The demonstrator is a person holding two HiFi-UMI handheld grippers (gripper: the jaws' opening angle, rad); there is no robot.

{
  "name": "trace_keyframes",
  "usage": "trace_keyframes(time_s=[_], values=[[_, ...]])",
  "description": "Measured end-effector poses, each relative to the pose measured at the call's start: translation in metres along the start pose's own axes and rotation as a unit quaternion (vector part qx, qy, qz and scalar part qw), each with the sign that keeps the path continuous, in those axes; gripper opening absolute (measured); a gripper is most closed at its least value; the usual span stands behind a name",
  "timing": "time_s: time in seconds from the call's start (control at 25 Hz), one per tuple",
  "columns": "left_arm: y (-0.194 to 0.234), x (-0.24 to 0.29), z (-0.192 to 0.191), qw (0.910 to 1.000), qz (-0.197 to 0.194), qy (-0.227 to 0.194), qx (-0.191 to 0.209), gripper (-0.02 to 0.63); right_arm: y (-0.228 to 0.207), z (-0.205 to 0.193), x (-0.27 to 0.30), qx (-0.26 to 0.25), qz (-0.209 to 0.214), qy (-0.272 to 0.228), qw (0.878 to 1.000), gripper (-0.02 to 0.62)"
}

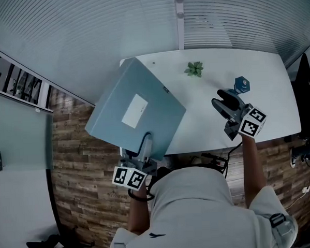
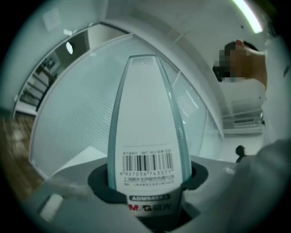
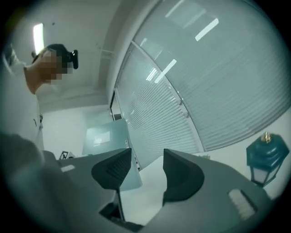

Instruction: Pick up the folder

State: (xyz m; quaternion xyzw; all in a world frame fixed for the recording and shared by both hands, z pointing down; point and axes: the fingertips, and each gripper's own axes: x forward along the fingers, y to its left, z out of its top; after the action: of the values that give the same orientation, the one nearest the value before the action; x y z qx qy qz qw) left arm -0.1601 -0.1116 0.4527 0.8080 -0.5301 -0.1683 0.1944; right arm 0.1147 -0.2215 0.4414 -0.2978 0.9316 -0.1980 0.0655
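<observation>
The folder (image 1: 136, 109) is a thick blue-grey box file with a white label, tilted in the air over the left end of the white table (image 1: 212, 125). My left gripper (image 1: 145, 143) is shut on its near edge. In the left gripper view the folder's spine (image 2: 145, 127), with a barcode sticker, stands up between the dark pads (image 2: 101, 182). My right gripper (image 1: 224, 103) hovers over the right part of the table, open and empty. In the right gripper view the gripper (image 3: 143, 170) shows bare table between its jaws, with the folder (image 3: 105, 139) far off to the left.
A small green plant (image 1: 194, 68) stands near the table's far edge. A blue lantern-shaped ornament (image 1: 241, 83) sits just beyond my right gripper, and it shows as the lantern ornament (image 3: 266, 157) at the right. Window blinds (image 1: 88, 41) lie behind. Wooden floor (image 1: 79, 166) is at the left.
</observation>
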Motion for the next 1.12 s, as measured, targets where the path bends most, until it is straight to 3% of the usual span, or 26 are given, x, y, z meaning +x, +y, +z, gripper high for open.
trace_keyframes(time_s=[0.08, 0.2, 0.28, 0.32, 0.56, 1.12], values=[[0.000, -0.010, 0.021, 0.9950, 0.043, -0.029, 0.085, 0.296, 0.012, 0.005, -0.005, -0.048, -0.038, -0.011, 0.998, 0.183], [-0.008, -0.020, 0.037, 0.9727, 0.083, -0.045, 0.212, 0.295, 0.017, 0.008, -0.017, -0.106, -0.134, -0.043, 0.984, 0.099], [-0.014, -0.025, 0.037, 0.9585, 0.093, -0.046, 0.265, 0.292, 0.023, 0.005, -0.026, -0.134, -0.181, -0.059, 0.972, 0.037], [-0.016, -0.027, 0.036, 0.9559, 0.094, -0.048, 0.274, 0.291, 0.027, 0.002, -0.028, -0.145, -0.192, -0.063, 0.969, 0.023], [-0.016, -0.032, 0.025, 0.9709, 0.092, -0.057, 0.214, 0.290, 0.042, -0.008, -0.025, -0.193, -0.203, -0.049, 0.959, 0.002], [-0.003, -0.034, 0.039, 0.9666, 0.113, -0.070, 0.219, 0.290, 0.048, -0.008, -0.018, -0.196, -0.188, -0.040, 0.961, 0.000]])
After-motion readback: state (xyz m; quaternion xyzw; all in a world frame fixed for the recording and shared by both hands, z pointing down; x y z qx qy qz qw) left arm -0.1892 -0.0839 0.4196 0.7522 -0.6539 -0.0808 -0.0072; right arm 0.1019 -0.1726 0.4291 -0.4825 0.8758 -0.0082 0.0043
